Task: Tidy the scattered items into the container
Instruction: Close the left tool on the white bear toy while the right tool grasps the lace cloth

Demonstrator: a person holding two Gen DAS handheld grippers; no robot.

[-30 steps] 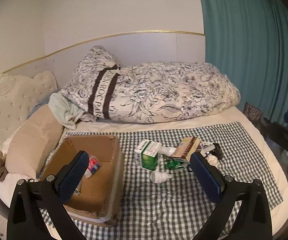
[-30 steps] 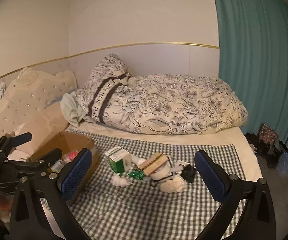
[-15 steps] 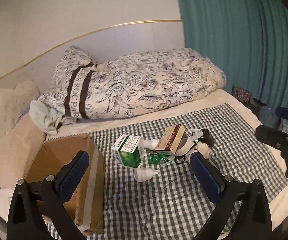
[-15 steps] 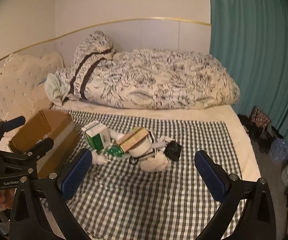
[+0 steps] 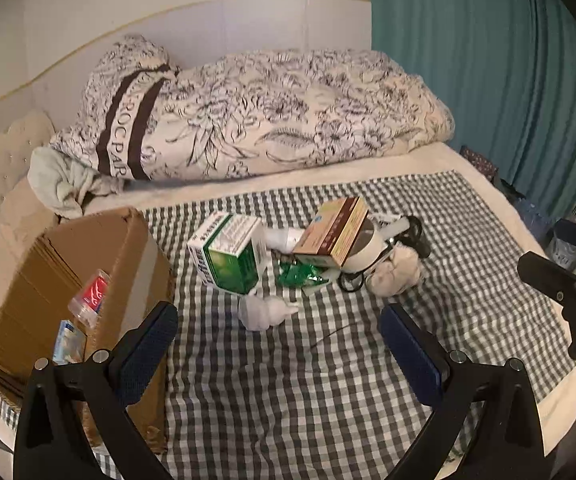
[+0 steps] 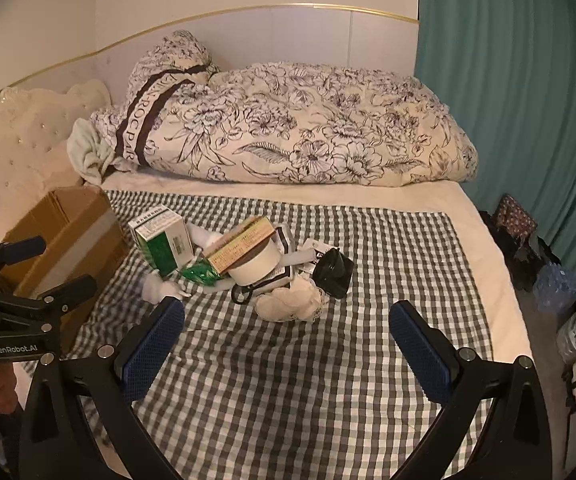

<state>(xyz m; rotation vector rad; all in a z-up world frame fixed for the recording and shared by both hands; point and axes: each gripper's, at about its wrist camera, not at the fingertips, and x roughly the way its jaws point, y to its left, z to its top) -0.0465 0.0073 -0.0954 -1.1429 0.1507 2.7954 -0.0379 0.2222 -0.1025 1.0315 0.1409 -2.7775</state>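
Left claw (image 5: 278, 344) gaping wide, nothing in it, and it has swung back from over the brown cardboard box (image 5: 100, 264) to face the pile. Right claw (image 6: 288, 344) just as wide and bare, and it has dropped nearer the black-and-white checked cloth (image 6: 327, 380) on the bed. Just beyond the left claw lies a small white squeeze bottle (image 5: 266, 311). Past it leans a green and white carton (image 5: 230, 252), then a gold and brown flat box (image 5: 337, 230) atop a white round tub (image 6: 256, 264), with a cream fabric bundle (image 6: 289, 304) near and a black pouch (image 6: 332, 272) at right. The box, far left, holds a red-labelled clear case (image 5: 90, 297). Both claws free: next pick is on, probably that bottle.
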